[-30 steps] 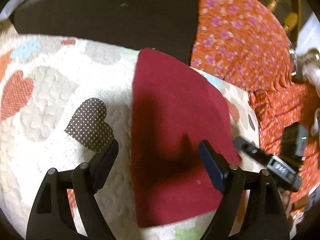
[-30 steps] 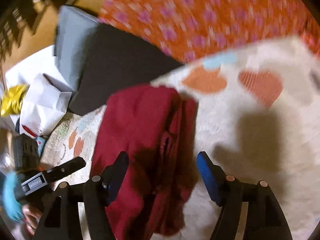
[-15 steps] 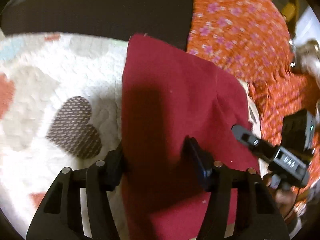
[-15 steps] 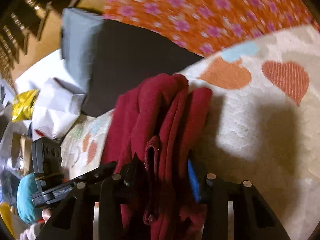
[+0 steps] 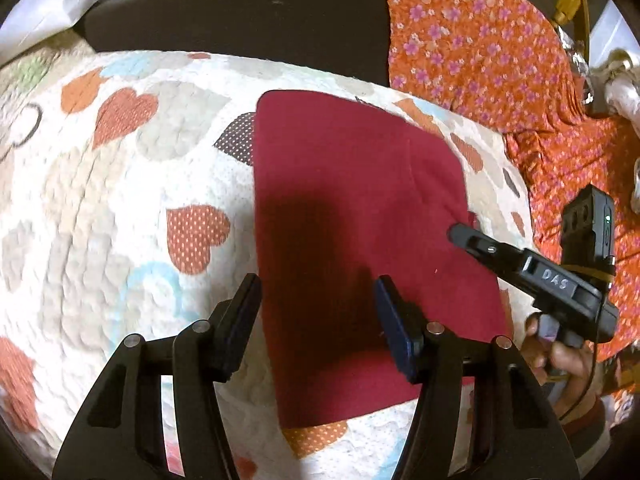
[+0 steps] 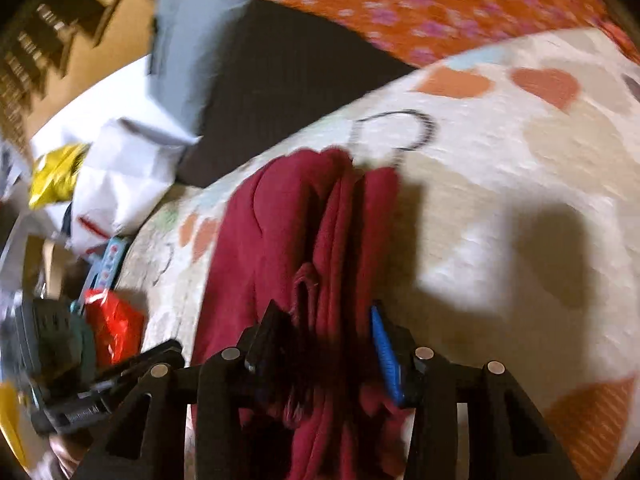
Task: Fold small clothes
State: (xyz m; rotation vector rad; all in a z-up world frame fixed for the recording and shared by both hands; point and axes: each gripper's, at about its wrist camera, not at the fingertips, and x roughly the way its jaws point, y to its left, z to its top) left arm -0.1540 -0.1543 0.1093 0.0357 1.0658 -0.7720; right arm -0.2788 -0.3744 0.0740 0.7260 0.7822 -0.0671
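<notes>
A folded dark red garment (image 5: 360, 216) lies flat on a cream quilt with heart patches (image 5: 120, 184). My left gripper (image 5: 318, 320) is open, its fingers straddling the garment's near left part just above it. In the left wrist view the right gripper (image 5: 532, 276) reaches in at the garment's right edge. In the right wrist view the right gripper (image 6: 326, 344) is shut on the stacked folded edges of the red garment (image 6: 288, 224), with cloth bunched between its fingers.
An orange floral cloth (image 5: 480, 40) lies at the back right and a dark cushion (image 5: 240, 12) at the back. White bags, a yellow packet (image 6: 56, 172) and a red packet (image 6: 112, 328) lie left of the quilt.
The left gripper has opened and pulled back from the garment, which now lies further away. The right gripper has stayed closed on the garment's folded edge.
</notes>
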